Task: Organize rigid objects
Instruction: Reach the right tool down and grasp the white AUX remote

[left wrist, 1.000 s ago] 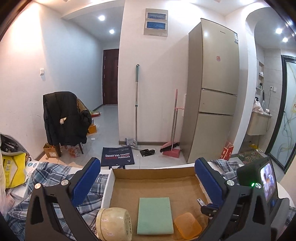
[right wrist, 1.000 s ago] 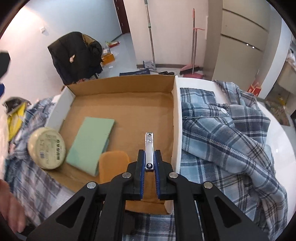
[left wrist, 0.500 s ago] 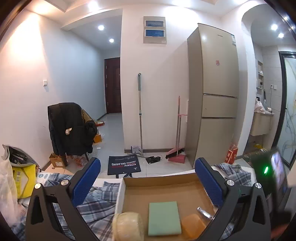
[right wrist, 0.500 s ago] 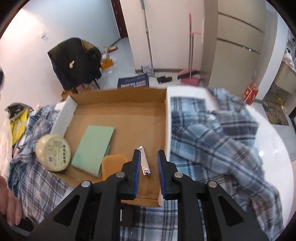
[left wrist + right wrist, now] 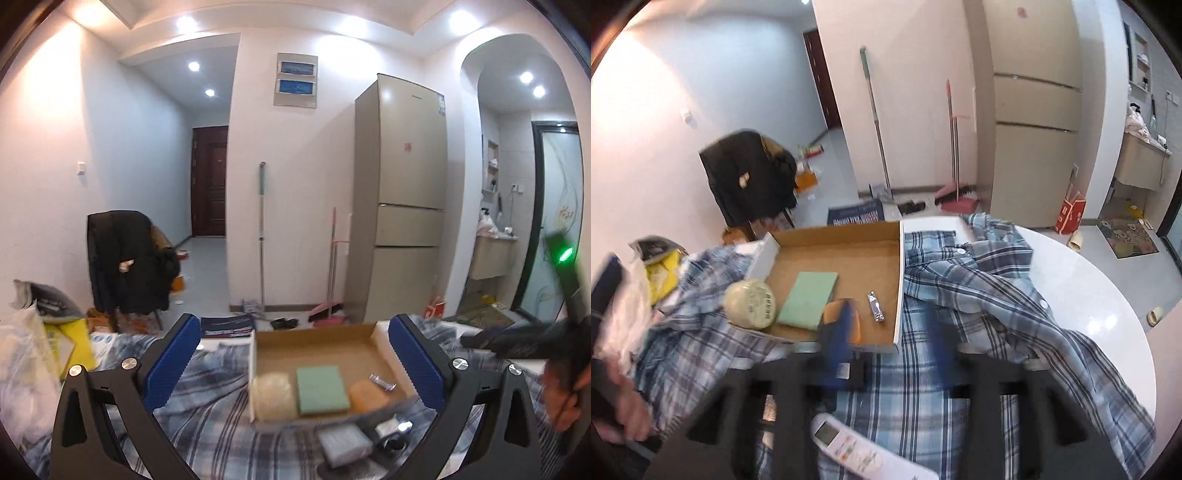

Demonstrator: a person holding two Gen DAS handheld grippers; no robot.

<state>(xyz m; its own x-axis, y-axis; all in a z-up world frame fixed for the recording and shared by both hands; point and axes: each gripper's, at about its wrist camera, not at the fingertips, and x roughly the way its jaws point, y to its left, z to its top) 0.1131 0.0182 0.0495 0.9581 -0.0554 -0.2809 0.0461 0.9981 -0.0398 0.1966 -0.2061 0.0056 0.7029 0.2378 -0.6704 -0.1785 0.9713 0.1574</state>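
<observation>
A shallow cardboard box (image 5: 849, 243) (image 5: 317, 338) lies on a plaid shirt. In it are a metal nail clipper (image 5: 875, 306) (image 5: 382, 382), an orange block (image 5: 842, 319) (image 5: 367, 395), a green pad (image 5: 808, 300) (image 5: 322, 384) and a cream round tin (image 5: 750, 304) (image 5: 273, 395) at its left edge. My right gripper (image 5: 886, 343) is open and empty, blurred, above the box's near edge. My left gripper (image 5: 291, 363) is open and empty, held back from the box. A white remote (image 5: 864, 454) lies under my right gripper.
The plaid shirt (image 5: 990, 295) covers much of a round white table (image 5: 1108, 295). Small packets and a metal piece (image 5: 391, 432) lie before the box. A yellow bag (image 5: 661, 277) sits at the left. A chair with a black coat (image 5: 125, 262) and a fridge (image 5: 402, 203) stand beyond.
My right gripper opened, dropped the nail clipper into the box, and pulled back and up. My left gripper also drew back from the box.
</observation>
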